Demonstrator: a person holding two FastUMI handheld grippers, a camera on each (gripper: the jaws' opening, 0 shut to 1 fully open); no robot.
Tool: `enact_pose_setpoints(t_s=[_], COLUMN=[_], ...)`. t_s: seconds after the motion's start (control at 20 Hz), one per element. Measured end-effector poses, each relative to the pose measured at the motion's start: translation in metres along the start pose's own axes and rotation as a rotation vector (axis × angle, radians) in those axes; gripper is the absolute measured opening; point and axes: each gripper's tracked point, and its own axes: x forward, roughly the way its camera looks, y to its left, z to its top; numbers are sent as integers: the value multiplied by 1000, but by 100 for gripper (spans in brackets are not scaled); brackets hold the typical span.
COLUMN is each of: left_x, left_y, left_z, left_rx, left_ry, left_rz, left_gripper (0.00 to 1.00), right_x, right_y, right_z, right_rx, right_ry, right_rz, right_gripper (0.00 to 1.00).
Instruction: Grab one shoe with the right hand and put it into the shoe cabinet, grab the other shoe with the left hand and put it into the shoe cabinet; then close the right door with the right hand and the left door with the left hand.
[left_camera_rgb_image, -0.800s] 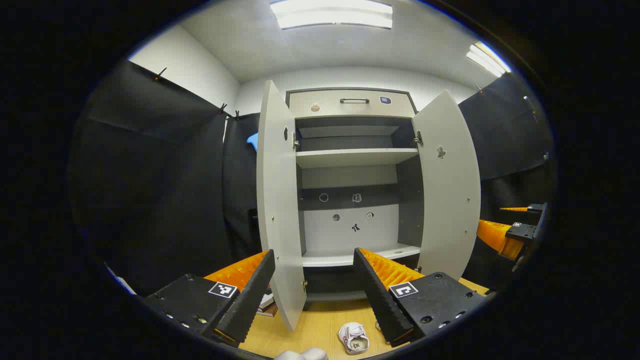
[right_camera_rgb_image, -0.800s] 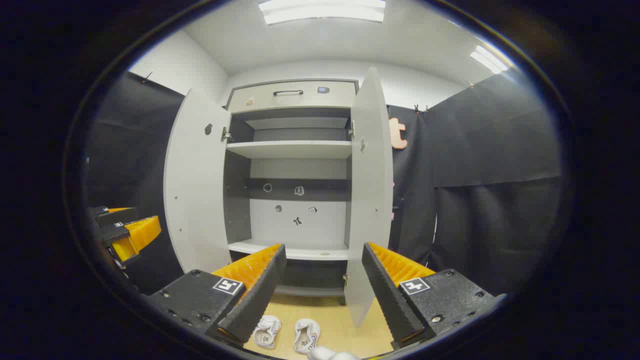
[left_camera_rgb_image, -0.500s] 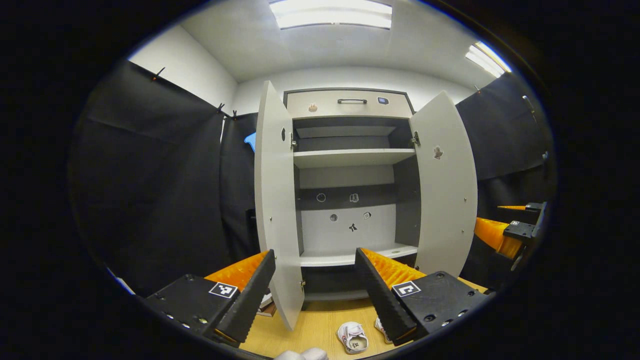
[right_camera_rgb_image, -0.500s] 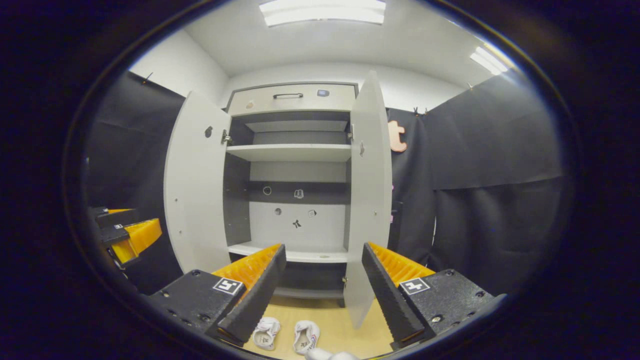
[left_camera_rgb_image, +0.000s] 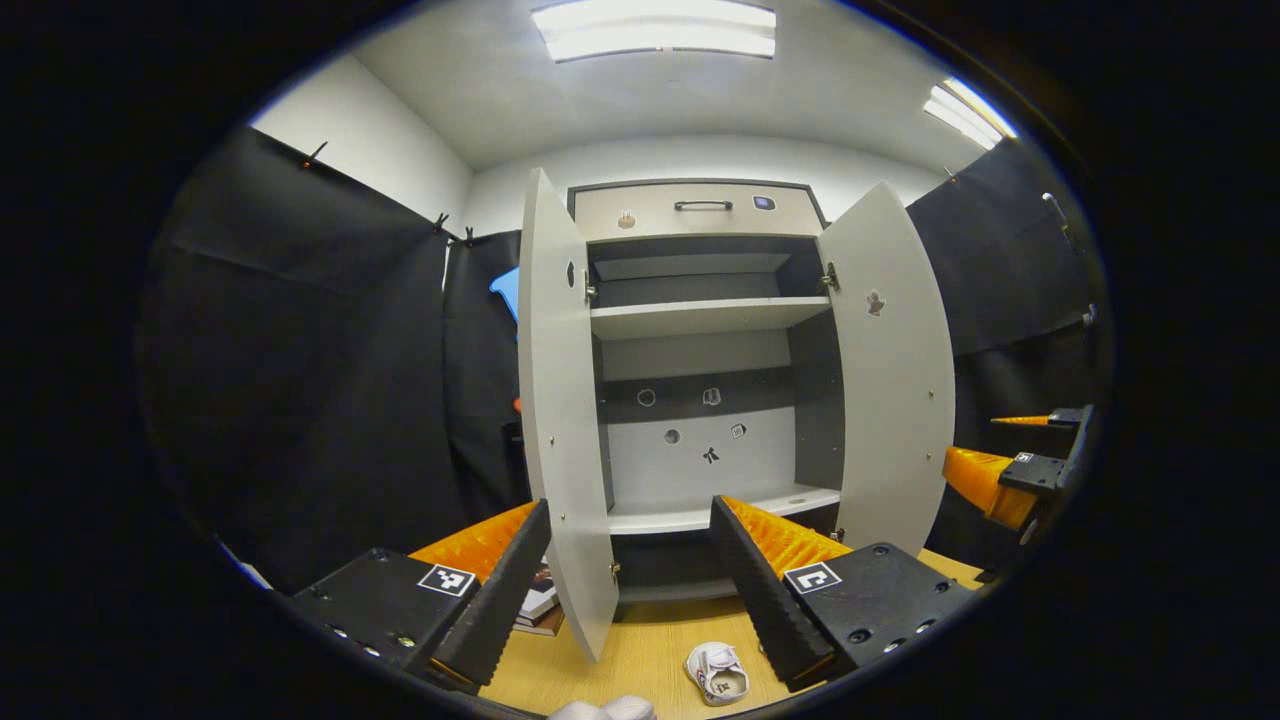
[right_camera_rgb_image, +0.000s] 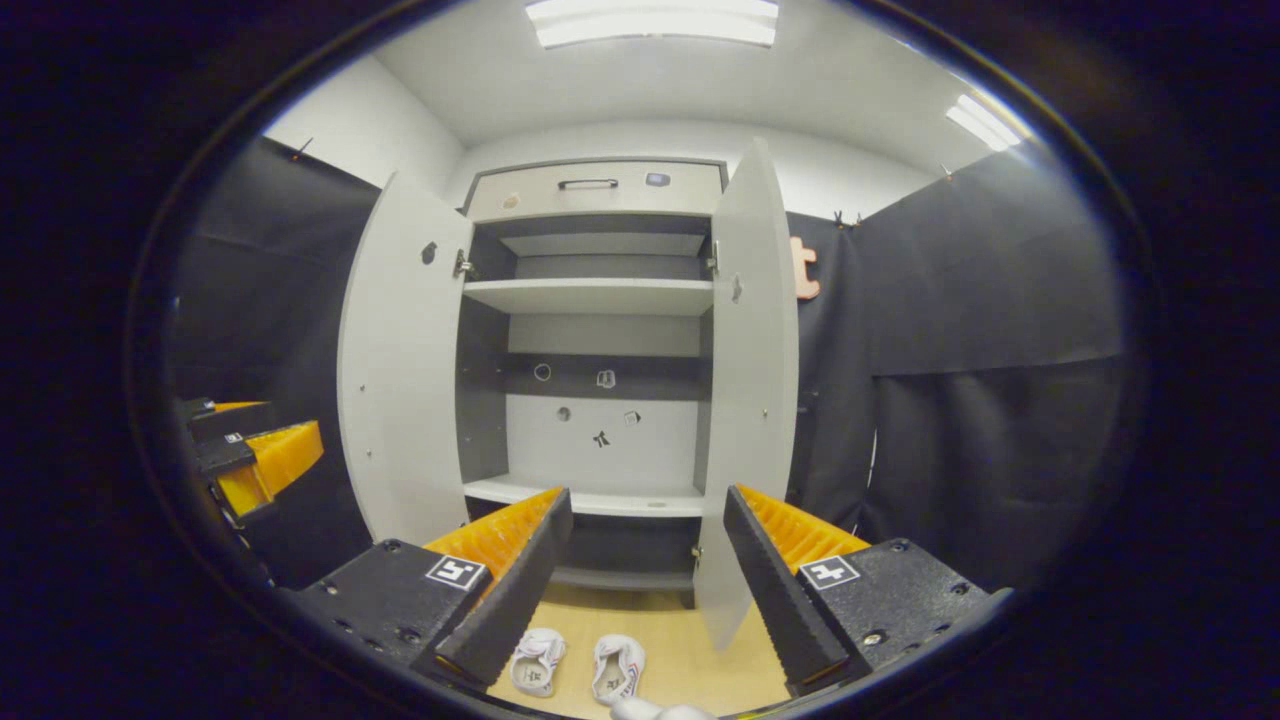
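Observation:
The white shoe cabinet (left_camera_rgb_image: 700, 320) (right_camera_rgb_image: 590, 300) stands ahead with both doors swung wide; its left door (left_camera_rgb_image: 560, 400) (right_camera_rgb_image: 405, 360) and right door (left_camera_rgb_image: 895, 360) (right_camera_rgb_image: 745, 390) frame bare shelves. Two small white shoes lie side by side on the wooden floor in front: one shoe (right_camera_rgb_image: 537, 662) on the left and the other shoe (right_camera_rgb_image: 617, 668) beside it; a single shoe (left_camera_rgb_image: 720, 672) shows in the left gripper view. My left gripper (left_camera_rgb_image: 630, 520) is open and holds nothing. My right gripper (right_camera_rgb_image: 648, 505) is open too, held above the shoes. Each gripper also shows at the other view's edge (left_camera_rgb_image: 1010, 470) (right_camera_rgb_image: 250, 455).
A drawer with a dark handle (left_camera_rgb_image: 703, 205) tops the cabinet. Books (left_camera_rgb_image: 535, 605) lie on the floor by the left door. Black cloth walls close in on both sides. Wooden floor (right_camera_rgb_image: 680, 650) stretches before the cabinet.
Both views have shifted slightly; the cabinet sits a little farther right in the right gripper view. Both grippers stay open, and the shoes lie where they were.

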Motion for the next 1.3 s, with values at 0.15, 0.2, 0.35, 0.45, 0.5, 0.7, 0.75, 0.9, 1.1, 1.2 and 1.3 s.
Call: enact_pose_setpoints(t_s=[0.15, 0.2, 0.35, 0.45, 0.5, 0.7, 0.75, 0.9, 1.1, 1.2, 1.3], left_x=[-1, 0, 3, 6, 6, 9, 9, 9, 8, 9, 10], left_y=[3, 5, 5, 6, 7, 10, 11, 14, 18, 19, 20], left_z=[-4, -6, -13, -16, -17, -25, -26, -29, -36, -41, -45], left_rx=[9, 9, 4, 8, 12, 26, 33, 54, 69, 73, 75], left_ry=[6, 11, 29, 35, 40, 69, 77, 96, 124, 135, 148], left_rz=[-6, -4, -3, 4, 10, 41, 49, 70, 100, 112, 119], left_gripper=[96, 96, 96, 96, 96, 96, 96, 96, 96, 96, 96], right_x=[-3, -3, 3, 6, 8, 17, 20, 26, 56, 73, 85], right_y=[-2, -1, 4, 7, 11, 36, 40, 59, 78, 78, 77], right_z=[-30, -48, -109, -161, -189, -296, -319, -372, -413, -430, -440], right_rx=[-13, -17, -26, -29, -22, 63, 73, 114, 151, 151, 158], right_ry=[43, 69, 180, 280, 330, 574, 622, 735, 798, 824, 843], right_rz=[-19, -19, 5, 22, 36, 113, 120, 155, 168, 146, 130], right_gripper=[99, 99, 99, 99, 98, 96, 95, 89, 81, 81, 80])
